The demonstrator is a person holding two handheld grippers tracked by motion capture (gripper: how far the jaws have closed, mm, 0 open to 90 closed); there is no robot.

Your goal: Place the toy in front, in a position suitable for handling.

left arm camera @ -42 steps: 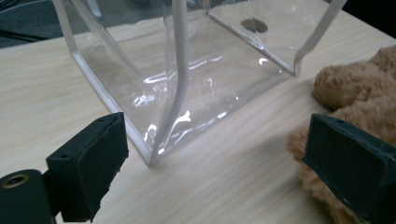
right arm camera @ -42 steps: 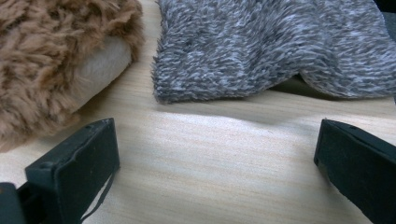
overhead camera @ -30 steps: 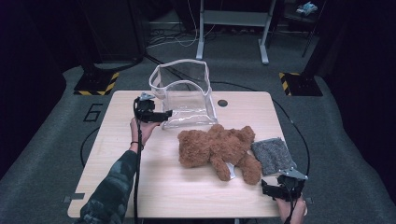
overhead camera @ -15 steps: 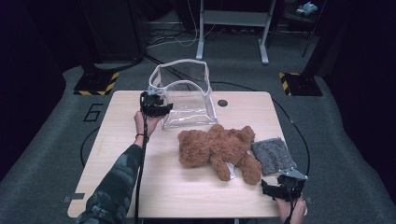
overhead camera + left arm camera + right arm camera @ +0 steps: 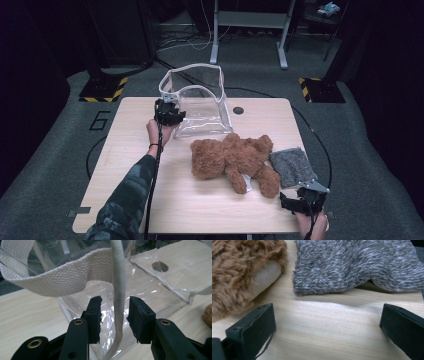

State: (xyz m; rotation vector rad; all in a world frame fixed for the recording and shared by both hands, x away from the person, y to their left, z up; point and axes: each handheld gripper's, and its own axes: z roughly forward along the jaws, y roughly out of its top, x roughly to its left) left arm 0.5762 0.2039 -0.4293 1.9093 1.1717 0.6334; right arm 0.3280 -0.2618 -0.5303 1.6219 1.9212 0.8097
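Now | left hand-held gripper (image 5: 115,316) level, jaws straddling bag strap (image 5: 118,302) | untouched

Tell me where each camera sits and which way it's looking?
High view: above the table, looking forward and down; a sleeve, left gripper and right gripper show.
Left gripper view: on the left gripper, facing the clear bag; its trim runs between the open jaws.
Right gripper view: on the right gripper, facing the grey cloth.
Shared: high and right gripper views both show the teddy bear.
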